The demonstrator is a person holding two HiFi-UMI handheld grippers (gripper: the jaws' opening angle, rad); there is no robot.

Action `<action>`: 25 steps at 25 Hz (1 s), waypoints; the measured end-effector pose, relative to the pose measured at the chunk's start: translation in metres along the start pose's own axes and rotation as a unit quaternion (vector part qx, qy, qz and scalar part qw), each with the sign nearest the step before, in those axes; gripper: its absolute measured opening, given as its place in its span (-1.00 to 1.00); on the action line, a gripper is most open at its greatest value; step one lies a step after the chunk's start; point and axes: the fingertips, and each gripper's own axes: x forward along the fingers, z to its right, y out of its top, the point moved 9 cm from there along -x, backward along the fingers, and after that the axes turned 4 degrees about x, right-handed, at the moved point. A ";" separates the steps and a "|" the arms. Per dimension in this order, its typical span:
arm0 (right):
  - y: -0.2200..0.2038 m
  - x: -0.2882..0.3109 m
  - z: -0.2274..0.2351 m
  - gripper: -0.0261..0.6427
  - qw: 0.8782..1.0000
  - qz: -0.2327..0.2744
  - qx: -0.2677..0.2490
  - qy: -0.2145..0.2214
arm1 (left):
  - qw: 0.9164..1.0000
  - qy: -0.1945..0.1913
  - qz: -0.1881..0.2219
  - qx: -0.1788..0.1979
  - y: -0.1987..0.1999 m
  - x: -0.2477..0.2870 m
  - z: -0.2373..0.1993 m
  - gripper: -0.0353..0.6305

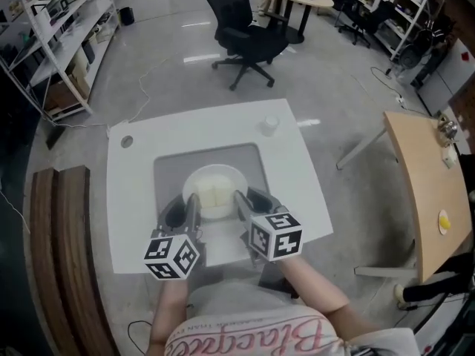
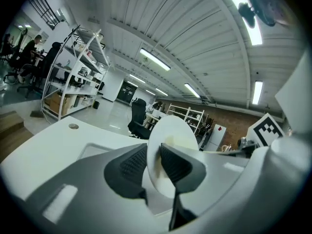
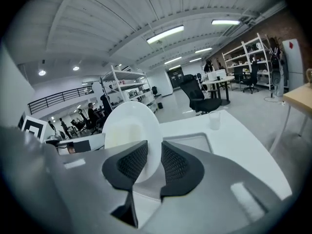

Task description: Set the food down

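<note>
A white plate (image 1: 214, 186) with pale yellow food (image 1: 216, 196) on it is over the grey mat (image 1: 169, 170) on the white table (image 1: 141, 221). My left gripper (image 1: 191, 199) is shut on the plate's left rim and my right gripper (image 1: 240, 196) on its right rim. In the left gripper view the plate (image 2: 176, 129) stands edge-on, pinched between the ribbed pads of the left gripper (image 2: 154, 155). The right gripper view likewise shows the plate (image 3: 127, 125) clamped in the right gripper (image 3: 154, 163). Whether the plate touches the mat I cannot tell.
A small clear cup (image 1: 268, 125) stands at the table's far right, and a round grommet (image 1: 127, 142) sits at its far left. A black office chair (image 1: 245, 32) is beyond the table. A wooden bench (image 1: 59, 251) lies to the left and a wooden table (image 1: 434, 191) to the right.
</note>
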 end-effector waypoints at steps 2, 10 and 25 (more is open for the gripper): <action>-0.004 0.016 0.011 -0.65 1.000 -0.021 0.012 -0.002 | 1.000 0.009 -0.017 -0.005 -0.009 0.013 -0.007 -0.66; -0.020 0.060 0.032 -0.64 0.996 -0.078 0.029 -0.029 | 0.996 0.026 -0.075 -0.039 -0.039 0.047 -0.033 -0.66; -0.049 0.099 0.046 -0.63 0.972 -0.210 0.074 -0.072 | 0.960 0.068 -0.247 -0.115 -0.074 0.071 -0.065 -0.65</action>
